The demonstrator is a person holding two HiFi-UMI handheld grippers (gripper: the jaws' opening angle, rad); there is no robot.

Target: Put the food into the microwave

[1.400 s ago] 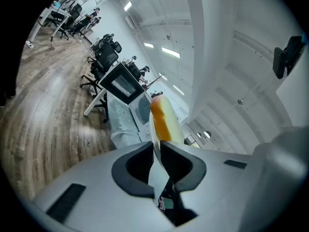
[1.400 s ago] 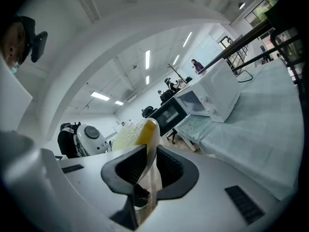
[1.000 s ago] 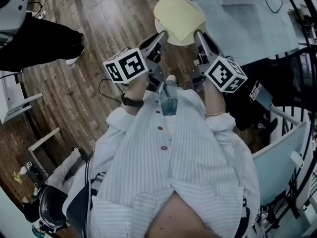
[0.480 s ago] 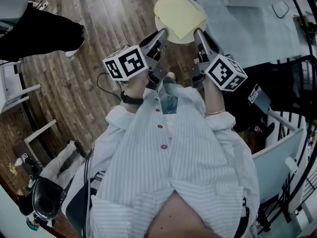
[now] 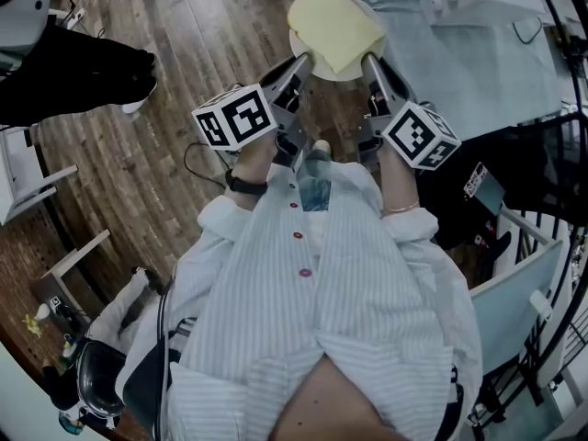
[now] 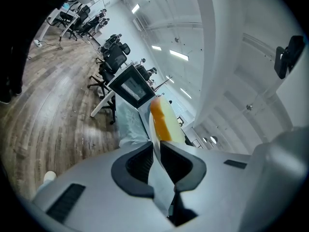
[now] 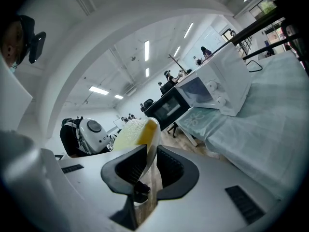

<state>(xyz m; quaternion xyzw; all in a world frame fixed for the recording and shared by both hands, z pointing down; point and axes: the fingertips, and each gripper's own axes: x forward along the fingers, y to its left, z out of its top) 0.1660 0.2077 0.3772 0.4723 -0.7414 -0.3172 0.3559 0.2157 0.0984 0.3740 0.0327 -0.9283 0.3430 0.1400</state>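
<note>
I read the left gripper (image 5: 301,62) and right gripper (image 5: 367,62) as each having jaws closed narrow on opposite sides of the plate (image 5: 342,75). Both gripper views confirm it: the thin white rim sits pinched between the pads. The food (image 5: 335,28), a pale yellow slab with an orange-brown edge, lies flat on the plate and covers most of it. The plate is held in the air over the wood floor (image 5: 175,90), ahead of the person's striped shirt (image 5: 322,320) and just beside the cloth-covered worktop (image 5: 478,62). In the right gripper view I see a white microwave (image 7: 212,88) on that worktop, well apart from the plate.
</note>
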